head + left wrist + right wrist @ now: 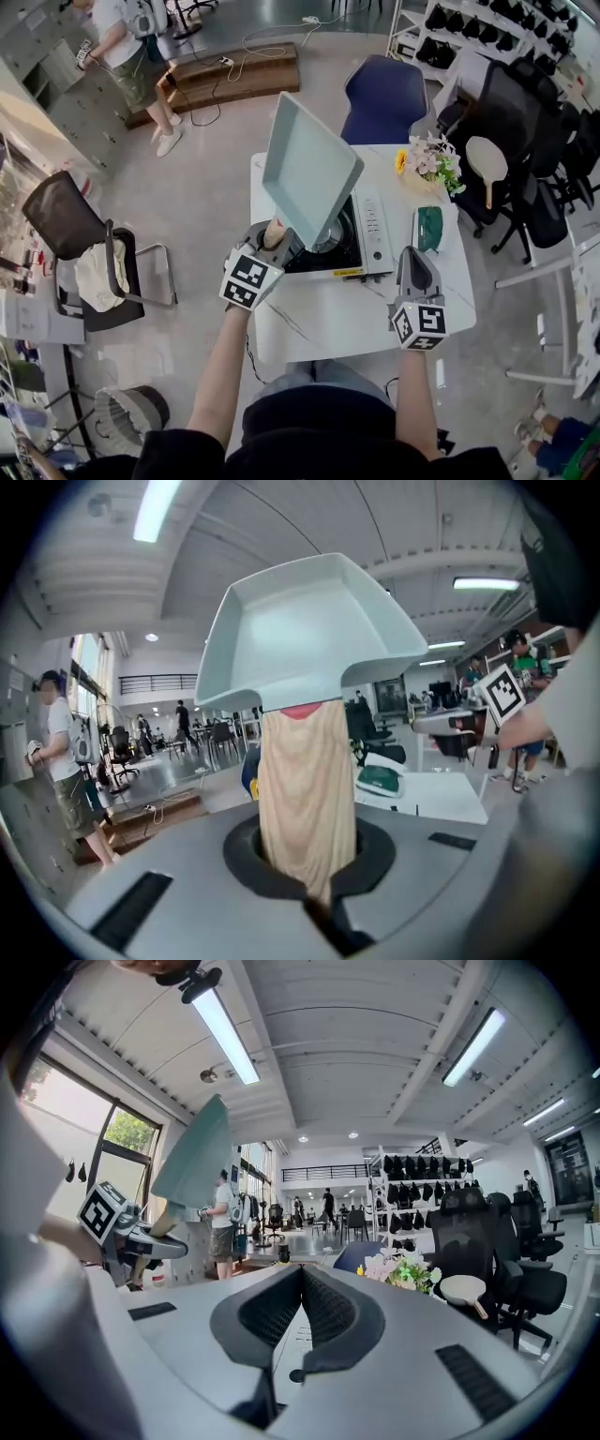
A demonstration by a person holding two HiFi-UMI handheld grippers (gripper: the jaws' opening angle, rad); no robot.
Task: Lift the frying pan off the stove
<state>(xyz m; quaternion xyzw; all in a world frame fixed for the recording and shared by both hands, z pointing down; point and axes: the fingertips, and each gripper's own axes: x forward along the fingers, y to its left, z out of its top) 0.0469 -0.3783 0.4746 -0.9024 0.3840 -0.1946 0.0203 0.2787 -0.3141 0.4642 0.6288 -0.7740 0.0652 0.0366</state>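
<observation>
A square pale grey-green frying pan [309,173] hangs tilted in the air above the portable gas stove [367,246], its bottom clear of the burner. My left gripper [278,246] is shut on the pan's light wooden handle [274,232]. In the left gripper view the handle [307,789] runs up from between the jaws of that gripper [314,892] to the pan [309,630]. My right gripper [415,267] hovers over the table's front right, beside the stove, shut with nothing in it [298,1316]. The right gripper view shows the pan [197,1162] raised at the left.
The stove stands on a white table [319,319]. A flower bunch [433,164] and a green object [429,228] lie at the table's right side. A blue chair [384,94] stands behind the table, black chairs [525,122] to the right. A person [131,56] stands far left.
</observation>
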